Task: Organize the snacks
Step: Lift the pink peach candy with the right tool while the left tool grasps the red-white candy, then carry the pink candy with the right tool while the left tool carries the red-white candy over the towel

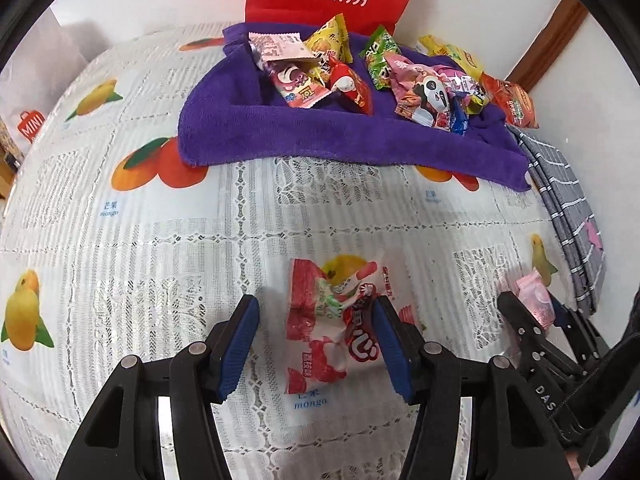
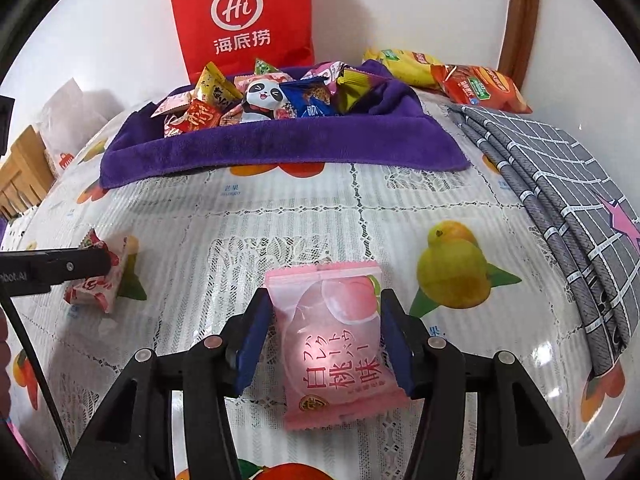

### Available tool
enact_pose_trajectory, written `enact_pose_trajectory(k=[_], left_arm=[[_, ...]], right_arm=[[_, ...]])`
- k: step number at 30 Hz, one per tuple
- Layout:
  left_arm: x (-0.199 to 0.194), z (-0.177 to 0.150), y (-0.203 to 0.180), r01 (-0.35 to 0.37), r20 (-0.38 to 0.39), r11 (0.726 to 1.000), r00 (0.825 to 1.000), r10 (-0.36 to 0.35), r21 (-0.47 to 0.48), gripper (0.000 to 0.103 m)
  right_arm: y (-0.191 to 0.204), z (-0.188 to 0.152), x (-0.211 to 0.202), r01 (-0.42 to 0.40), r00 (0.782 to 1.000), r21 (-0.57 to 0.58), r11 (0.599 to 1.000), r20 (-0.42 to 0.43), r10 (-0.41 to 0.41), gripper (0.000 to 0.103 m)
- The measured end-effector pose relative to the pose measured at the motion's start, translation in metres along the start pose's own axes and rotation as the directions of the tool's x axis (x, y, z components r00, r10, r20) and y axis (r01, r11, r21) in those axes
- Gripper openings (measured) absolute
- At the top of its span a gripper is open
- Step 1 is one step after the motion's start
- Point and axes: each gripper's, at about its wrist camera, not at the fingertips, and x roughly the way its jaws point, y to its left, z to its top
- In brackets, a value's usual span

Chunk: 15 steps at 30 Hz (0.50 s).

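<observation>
A red-and-white snack packet (image 1: 332,328) lies flat on the fruit-print tablecloth (image 1: 160,240). My left gripper (image 1: 316,344) is open and straddles it: the right pad touches the packet's edge, the left pad stands clear of it. In the right wrist view the same packet (image 2: 96,280) shows under the left gripper's black finger. My right gripper (image 2: 325,340) is shut on a pink peach packet (image 2: 336,344), with both blue pads against its sides, low over the table. At the back, a pile of mixed snacks (image 1: 420,84) rests on a purple towel (image 1: 320,140).
A red paper bag (image 2: 244,20) stands against the wall behind the towel. A folded grey checked cloth (image 2: 560,184) lies along the right side. A yellow packet (image 2: 404,66) and an orange one (image 2: 480,88) sit at the back right. A wooden chair (image 2: 20,176) stands left.
</observation>
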Motion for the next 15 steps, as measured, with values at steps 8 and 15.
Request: enact_pose_trajectory(k=[8, 15], left_arm=[[-0.004, -0.001, -0.003, 0.038, 0.020, 0.999, 0.999, -0.037, -0.016, 0.025], [-0.025, -0.004, -0.005, 0.090, 0.041, 0.996, 0.995, -0.089, -0.019, 0.022]], right_arm=[[-0.003, -0.001, -0.004, -0.010, 1.000, 0.000, 1.000, -0.010, 0.010, 0.046], [-0.016, 0.003, -0.009, -0.026, 0.998, 0.069, 0.997, -0.051, 0.029, 0.044]])
